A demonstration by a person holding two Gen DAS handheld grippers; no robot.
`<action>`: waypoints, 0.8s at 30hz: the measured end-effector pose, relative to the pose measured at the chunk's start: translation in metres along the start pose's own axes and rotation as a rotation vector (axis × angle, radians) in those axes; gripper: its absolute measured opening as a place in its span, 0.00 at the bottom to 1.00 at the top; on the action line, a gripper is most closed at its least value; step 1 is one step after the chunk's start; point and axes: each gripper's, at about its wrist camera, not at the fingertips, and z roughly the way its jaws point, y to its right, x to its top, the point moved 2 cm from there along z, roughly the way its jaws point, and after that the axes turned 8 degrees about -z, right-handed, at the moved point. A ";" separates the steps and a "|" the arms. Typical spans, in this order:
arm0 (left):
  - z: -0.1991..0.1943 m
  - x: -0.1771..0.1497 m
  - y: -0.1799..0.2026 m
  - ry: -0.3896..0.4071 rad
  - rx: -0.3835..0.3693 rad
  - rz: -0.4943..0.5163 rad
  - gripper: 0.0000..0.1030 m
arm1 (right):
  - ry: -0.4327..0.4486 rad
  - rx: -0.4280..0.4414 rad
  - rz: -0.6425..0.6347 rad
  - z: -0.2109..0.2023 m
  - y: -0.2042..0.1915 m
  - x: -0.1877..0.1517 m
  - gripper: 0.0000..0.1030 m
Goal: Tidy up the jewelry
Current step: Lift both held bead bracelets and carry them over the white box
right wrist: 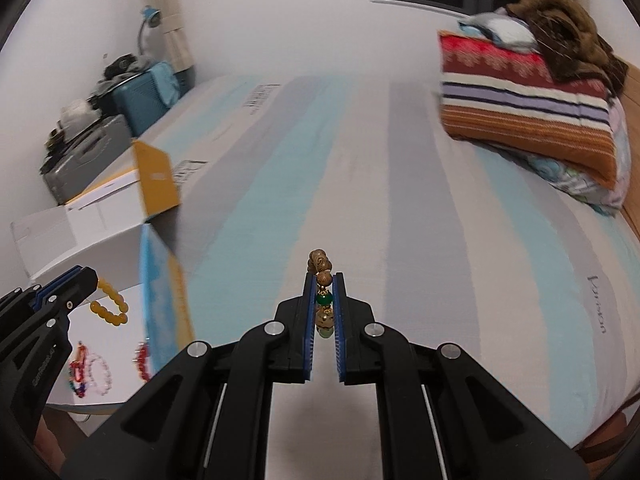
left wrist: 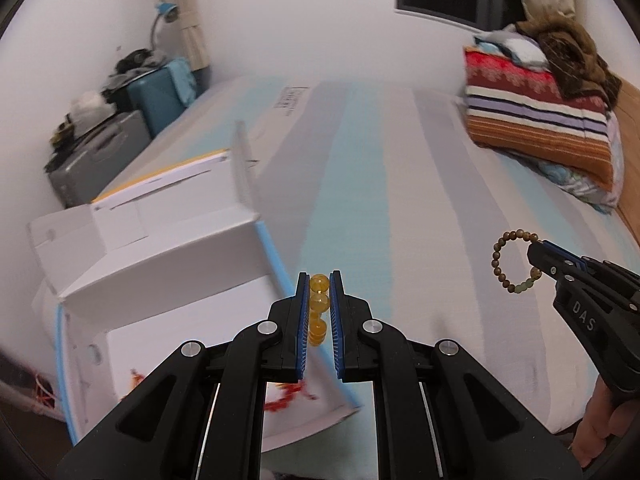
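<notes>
Amber-yellow beads fill the narrow gap between my left gripper (left wrist: 319,280), whose blue pads are clenched on the yellow bracelet (left wrist: 319,305); in the right wrist view the rest of that loop hangs free just past the fingertips, above the white box (right wrist: 44,236) that sits at the left edge of the bed (right wrist: 360,184). My right gripper (right wrist: 323,276) is likewise closed, grasping the brown bracelet (left wrist: 505,261) at its green bead, with wooden beads above and below it pinched in the same gap; from the left wrist view the brown ring stands out in the air over the striped mattress, well apart from the box. I judge both pieces light and floppy: strung beads on what is probably elastic cord, so the loops will swing and sag when I move, and the round polished beads can roll or squirt out from flat pads if I ease off. The best hold seems to be across one or two beads, squarely between the pads, as now, not on the cord itself. The glassy yellow beads look hard and could chip if dropped on the box edge, so a low, gentle release seems wise. Inside the box, near its front edge, lie a red bracelet (right wrist: 143,361), a pale bracelet (right wrist: 100,374) and a multicoloured strand (right wrist: 78,372), so I should set mine on bare floor beside them to avoid tangling.
</notes>
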 end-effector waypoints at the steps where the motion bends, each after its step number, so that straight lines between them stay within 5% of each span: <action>1: -0.002 0.000 -0.012 0.002 0.010 -0.014 0.09 | 0.005 0.010 -0.014 -0.002 -0.012 0.002 0.07; 24: -0.017 -0.047 -0.209 -0.046 0.199 -0.242 0.09 | 0.006 0.248 -0.262 0.017 -0.227 -0.004 0.07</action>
